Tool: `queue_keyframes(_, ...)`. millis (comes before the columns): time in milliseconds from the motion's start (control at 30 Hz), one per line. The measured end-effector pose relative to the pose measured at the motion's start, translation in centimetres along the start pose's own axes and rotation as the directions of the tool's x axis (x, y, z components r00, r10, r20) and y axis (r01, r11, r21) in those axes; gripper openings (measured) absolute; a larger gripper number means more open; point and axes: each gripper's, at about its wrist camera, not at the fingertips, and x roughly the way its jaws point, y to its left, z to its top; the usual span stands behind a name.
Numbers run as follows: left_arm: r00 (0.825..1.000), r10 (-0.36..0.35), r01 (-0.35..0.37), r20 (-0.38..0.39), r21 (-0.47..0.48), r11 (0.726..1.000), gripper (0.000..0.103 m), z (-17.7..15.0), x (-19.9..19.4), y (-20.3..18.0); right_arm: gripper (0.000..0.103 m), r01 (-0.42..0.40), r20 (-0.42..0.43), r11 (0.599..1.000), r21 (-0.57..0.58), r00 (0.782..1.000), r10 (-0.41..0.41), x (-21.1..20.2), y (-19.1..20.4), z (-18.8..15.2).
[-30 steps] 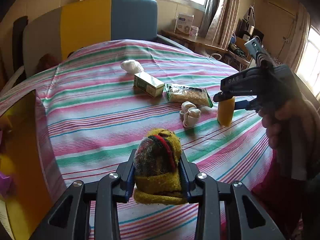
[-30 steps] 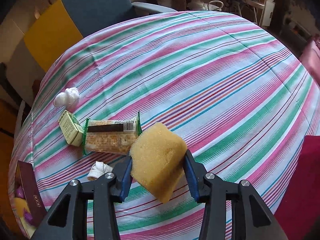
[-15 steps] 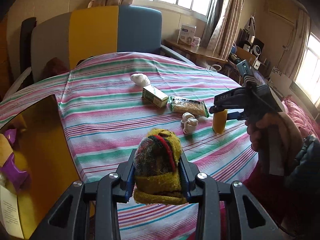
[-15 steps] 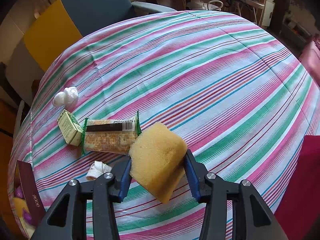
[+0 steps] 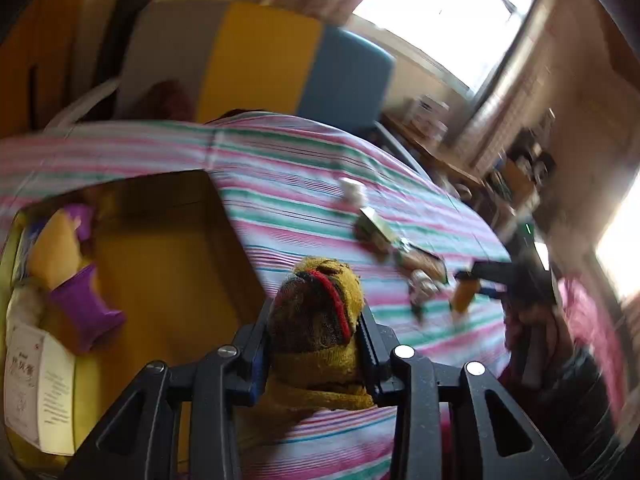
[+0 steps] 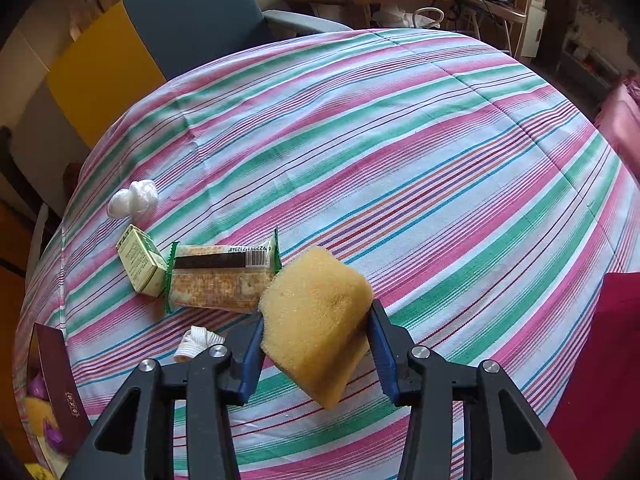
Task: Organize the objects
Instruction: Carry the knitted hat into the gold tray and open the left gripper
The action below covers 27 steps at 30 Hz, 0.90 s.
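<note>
Risk sits with your left gripper [image 5: 316,344] clenching the rolled cloth [image 5: 318,316] beside the box [image 5: 168,264], perhaps short of its rim in this blur, while your right gripper [image 6: 316,340] squeezes the sponge [image 6: 316,320].

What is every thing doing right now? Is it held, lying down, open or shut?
Left tongs: shut on the knitted toy.
Knitted toy: held up.
Right tongs: shut on the sponge.
Sponge: held, tilted.
Snack packet: lying flat, sealed.
Small green box: lying, closed.
White wad: resting on cloth.
Yellow box: open, things inside.
</note>
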Motion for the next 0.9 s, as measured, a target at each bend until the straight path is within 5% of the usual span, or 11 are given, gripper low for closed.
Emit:
queue_keyframes(167, 0.998, 0.055, -0.057, -0.018, -0.166, 0.985, 0.037, 1.6, -0.3, 7.0, 0.047, 0.006, 0.002, 1.000, -0.019, 1.000, -0.006, 0.0, 0.4, -0.1)
queue_keyframes(367, 0.994, 0.102, -0.106, -0.029, -0.237, 0.966, 0.037, 3.8, 0.6, 11.5, 0.047, 0.005, 0.000, 0.999, -0.033, 1.000, -0.005, 0.1, 0.6, -0.2)
queue_keyframes(567, 0.978, 0.200, -0.208, -0.063, -0.164, 0.964, 0.037, 6.1, 4.5, 12.5, 0.047, -0.003, 0.000, 0.999, -0.054, 1.000, 0.003, 0.1, 1.1, -0.4)
queue_keyframes(900, 0.912, 0.395, -0.400, -0.114, -0.023, 0.916, 0.038, 8.1, 8.8, 14.5, 0.047, -0.001, 0.001, 0.997, -0.077, 1.000, 0.001, 0.2, 1.4, -0.3)
